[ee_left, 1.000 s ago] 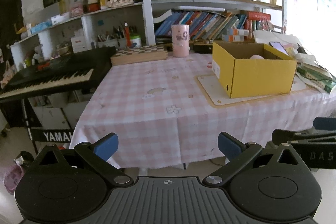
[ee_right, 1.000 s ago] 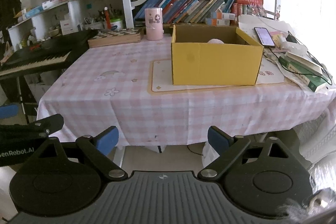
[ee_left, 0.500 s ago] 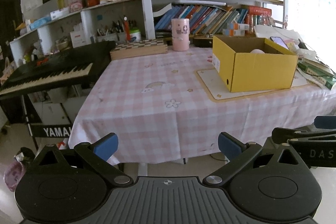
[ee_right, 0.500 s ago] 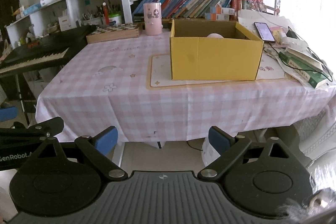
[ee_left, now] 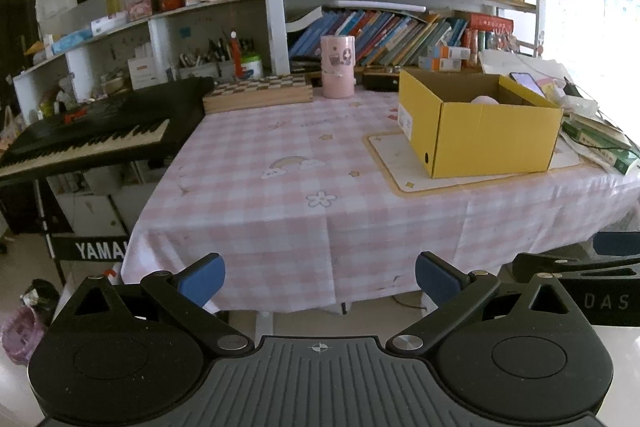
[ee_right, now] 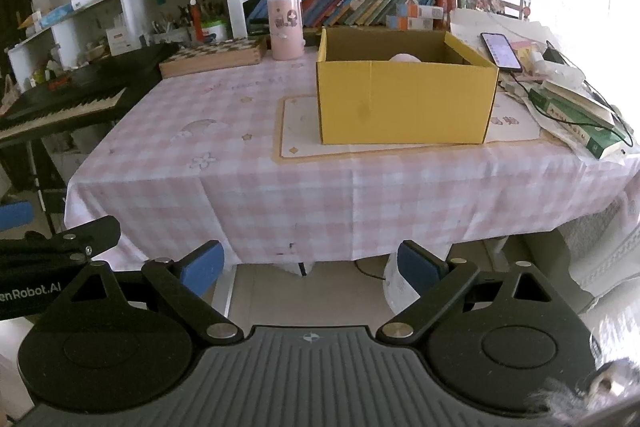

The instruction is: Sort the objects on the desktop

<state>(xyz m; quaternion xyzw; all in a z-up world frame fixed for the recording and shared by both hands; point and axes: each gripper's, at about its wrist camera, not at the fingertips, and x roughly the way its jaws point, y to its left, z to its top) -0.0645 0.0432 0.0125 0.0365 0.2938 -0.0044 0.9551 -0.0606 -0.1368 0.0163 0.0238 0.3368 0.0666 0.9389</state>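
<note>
A yellow cardboard box [ee_left: 488, 131] [ee_right: 404, 103] stands open on a beige mat [ee_left: 396, 163] on the pink checked tablecloth [ee_left: 280, 187]. A pale pink rounded thing [ee_right: 404, 57] shows just above the box's rim, inside it. A pink cylindrical cup [ee_left: 338, 67] [ee_right: 285, 27] stands at the table's back. My left gripper [ee_left: 320, 277] is open and empty, held off the table's front edge. My right gripper [ee_right: 310, 267] is open and empty too, in front of the table. Each gripper shows at the edge of the other's view.
A wooden chessboard box [ee_left: 258, 93] lies at the back left. A black keyboard [ee_left: 88, 135] stands left of the table. A phone [ee_right: 500, 51], books [ee_right: 576, 115] and cables crowd the right end. Bookshelves [ee_left: 400, 31] stand behind.
Both grippers have drawn back from the table and lower; the table and box look smaller and farther. Both stay open and empty.
</note>
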